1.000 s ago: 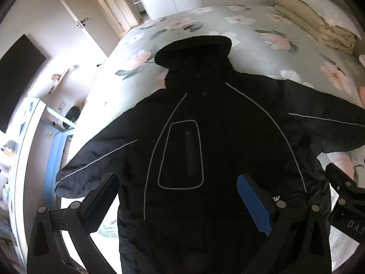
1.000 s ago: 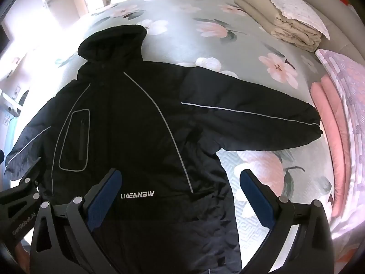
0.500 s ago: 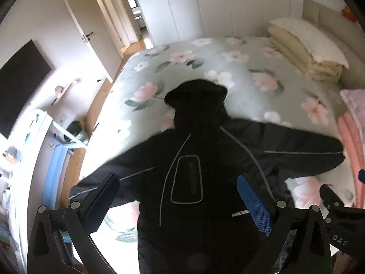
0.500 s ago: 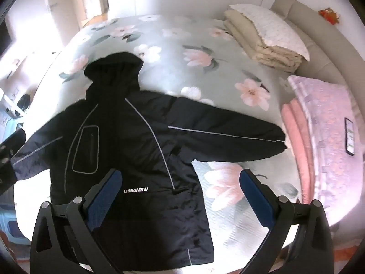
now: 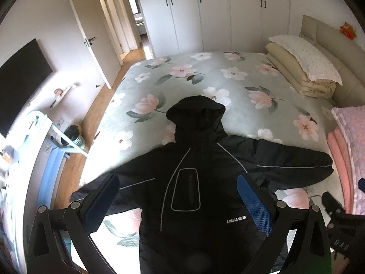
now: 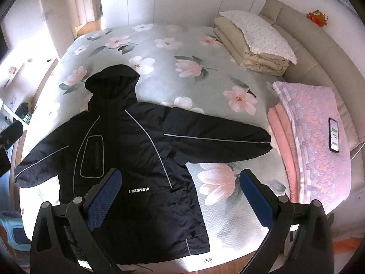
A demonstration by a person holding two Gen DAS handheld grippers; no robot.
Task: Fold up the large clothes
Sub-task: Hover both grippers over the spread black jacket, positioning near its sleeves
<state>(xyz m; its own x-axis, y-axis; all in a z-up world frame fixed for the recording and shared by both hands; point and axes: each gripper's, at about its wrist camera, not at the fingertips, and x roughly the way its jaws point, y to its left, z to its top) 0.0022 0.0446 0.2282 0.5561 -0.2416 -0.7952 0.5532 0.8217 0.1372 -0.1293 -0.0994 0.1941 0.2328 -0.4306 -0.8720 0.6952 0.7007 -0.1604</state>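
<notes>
- The left hand-held gripper is nearest the lens: black plastic arms ending in blue pads with a knobbly, diamond-grid texture, spread wide with nothing between them.
- The right hand-held gripper has the same build, its dimpled blue pads also spread wide and empty, held above the hem side of the jacket.
- The black hooded padded jacket lies flat and face-up on the bed, both sleeves stretched out sideways. Its shell looks smooth and slightly shiny, with thin pale piping curving from the collar, a piped rounded-rectangle chest pocket and white lettering near the hem.
- The bed's pale green quilted cover with large pink and white flowers runs under and beyond the jacket; the stitched texture shows near the jacket's hem.
- Just beside the jacket's right-hand sleeve cuff, as the right wrist view shows it, lies a folded stack of salmon-pink blanket under a lilac patterned quilt.
- On that quilt, further from the jacket, rests a slim dark smartphone with a lit screen.
- Beyond the jacket's hood, near the padded beige headboard, sits a folded cream duvet topped by a white dotted pillow.
- Farthest from the jacket stand plain white wardrobe doors with small dark handles.
</notes>
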